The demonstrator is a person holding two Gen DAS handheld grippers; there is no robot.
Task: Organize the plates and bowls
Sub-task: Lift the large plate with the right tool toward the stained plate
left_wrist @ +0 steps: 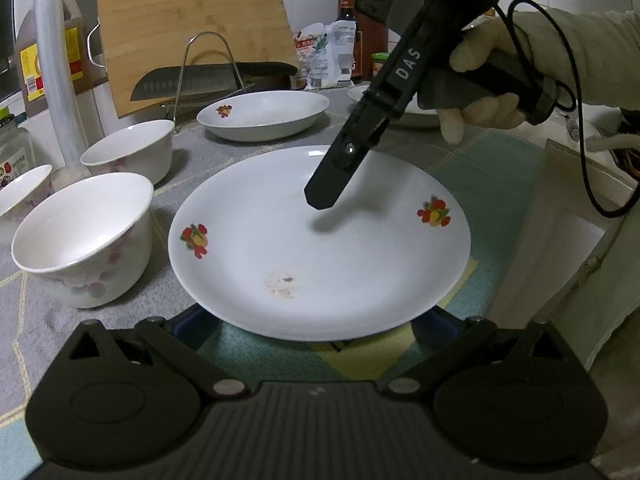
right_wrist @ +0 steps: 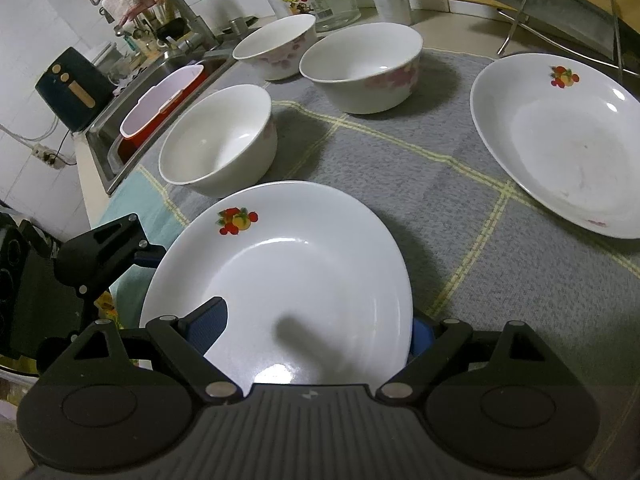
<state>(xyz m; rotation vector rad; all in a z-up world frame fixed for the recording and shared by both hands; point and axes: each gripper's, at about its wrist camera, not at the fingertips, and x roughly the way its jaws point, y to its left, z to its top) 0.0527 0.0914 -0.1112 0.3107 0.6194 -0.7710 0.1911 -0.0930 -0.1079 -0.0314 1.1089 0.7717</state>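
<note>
both grippers are on the same dish: our right gripper [right_wrist: 316, 344] has its jaws spread fairly wide astride the near plate [right_wrist: 280, 280], one blue pad over the inner face by the rim, the other showing just past the outer edge, though whether the pads actually press we cannot tell. our left gripper [left_wrist: 316, 332] meets that plate from the opposite side, its fingertips hidden under the rim, so its spread and whether it holds are also beyond telling. in the left wrist view the plate looks tipped, with the rim toward the left gripper raised off the grey mat [right_wrist: 460, 208] and the right gripper's finger poised over its centre. the plate is round, so no long axis matters; what counts is direction. the second plate [right_wrist: 560, 140] lies well apart toward the far right part of the mat, in front of the knife rack [right_wrist: 560, 20]; we judge it the likely stacking target, and the right hand is the nearer one to it. a bare strip of mat runs between the two plates. three bowls [right_wrist: 220, 136] crowd the mat's left side beside the sink [right_wrist: 104, 148], the closest just beside the plate's rim, so any swing that way risks a knock.
</note>
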